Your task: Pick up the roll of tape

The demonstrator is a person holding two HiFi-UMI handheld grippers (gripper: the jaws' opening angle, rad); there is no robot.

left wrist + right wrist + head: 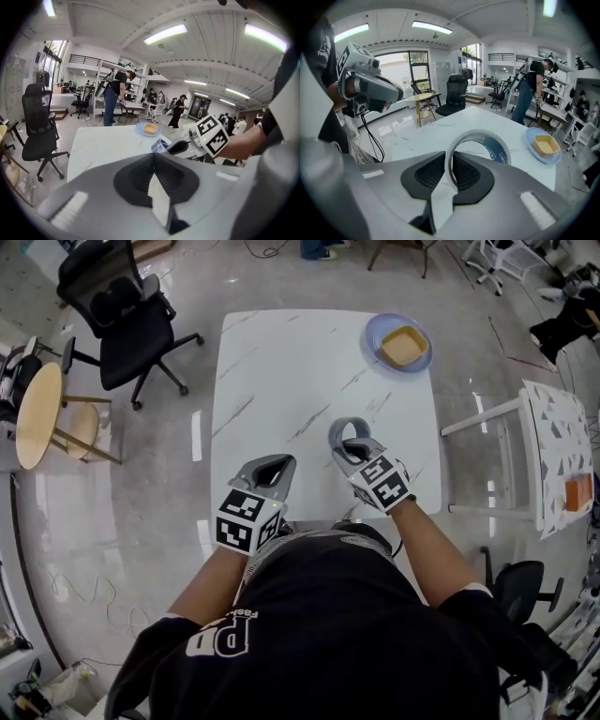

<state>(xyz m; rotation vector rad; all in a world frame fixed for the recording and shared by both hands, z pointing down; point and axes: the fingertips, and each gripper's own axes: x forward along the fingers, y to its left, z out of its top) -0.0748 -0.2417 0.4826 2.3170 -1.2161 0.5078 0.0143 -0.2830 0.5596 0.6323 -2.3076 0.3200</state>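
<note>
The roll of tape [337, 428] is a grey ring with a blue printed inside, held upright over the white marble table [281, 371]. My right gripper [354, 448] is shut on its wall. In the right gripper view the ring [487, 140] rises from between the dark pads [433, 173], one pad inside the ring and one outside. My left gripper [268, 471] hovers at the table's near edge, left of the tape, shut with nothing in it. From the left gripper view, the right gripper [187, 146] and the tape [158, 145] show just past the closed pads [136, 176].
A blue plate [380, 334] carrying a yellow bowl [405, 346] sits at the table's far right corner. A black office chair [127, 320] and a round wooden table [37, 413] stand to the left, a white patterned side table [558, 456] to the right.
</note>
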